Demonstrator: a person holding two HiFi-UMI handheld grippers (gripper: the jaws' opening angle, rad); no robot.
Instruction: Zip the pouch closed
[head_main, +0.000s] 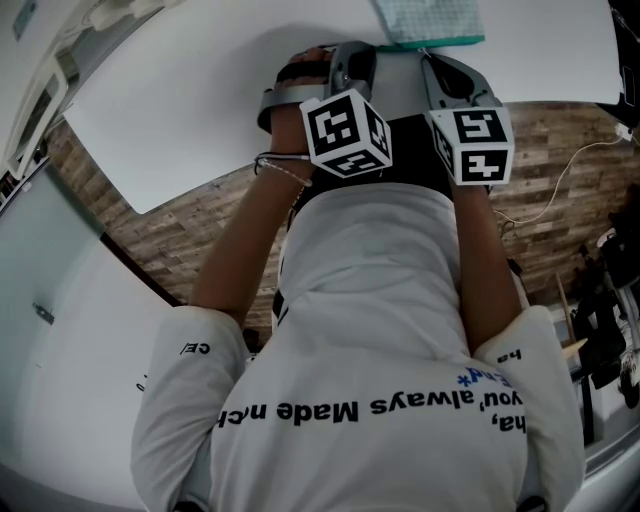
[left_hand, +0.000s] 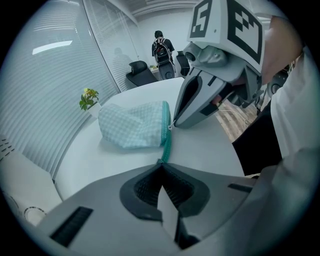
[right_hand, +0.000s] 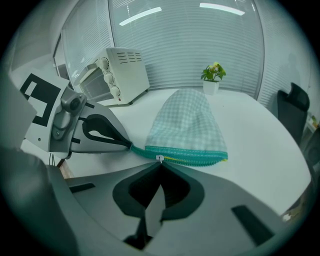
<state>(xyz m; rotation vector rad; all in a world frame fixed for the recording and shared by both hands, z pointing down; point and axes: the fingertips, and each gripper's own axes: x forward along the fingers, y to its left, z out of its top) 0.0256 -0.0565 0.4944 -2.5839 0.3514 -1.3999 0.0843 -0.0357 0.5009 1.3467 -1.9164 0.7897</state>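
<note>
A mint-checked pouch (right_hand: 189, 122) lies on the white table (right_hand: 260, 140), its teal zipper edge (right_hand: 192, 156) facing me. My right gripper (right_hand: 160, 163) is shut on the small white zipper pull (right_hand: 160, 158), which sits near the zipper's left end. A yellowish line runs along the teeth to the right of the pull. My left gripper (right_hand: 131, 146) is shut on the teal tail at that left end. The left gripper view has the pouch (left_hand: 132, 125) ahead, the left gripper (left_hand: 161, 162) on the tail and the right gripper (left_hand: 172, 125) at the zipper. From the head view, the pouch (head_main: 430, 22) shows just beyond both grippers.
A white toaster oven (right_hand: 117, 75) stands at the table's back left and a small potted plant (right_hand: 212, 75) behind the pouch. Office chairs (left_hand: 140, 75) and a person (left_hand: 160, 45) are beyond the table. The table edge meets wooden floor (head_main: 180, 230) close to my body.
</note>
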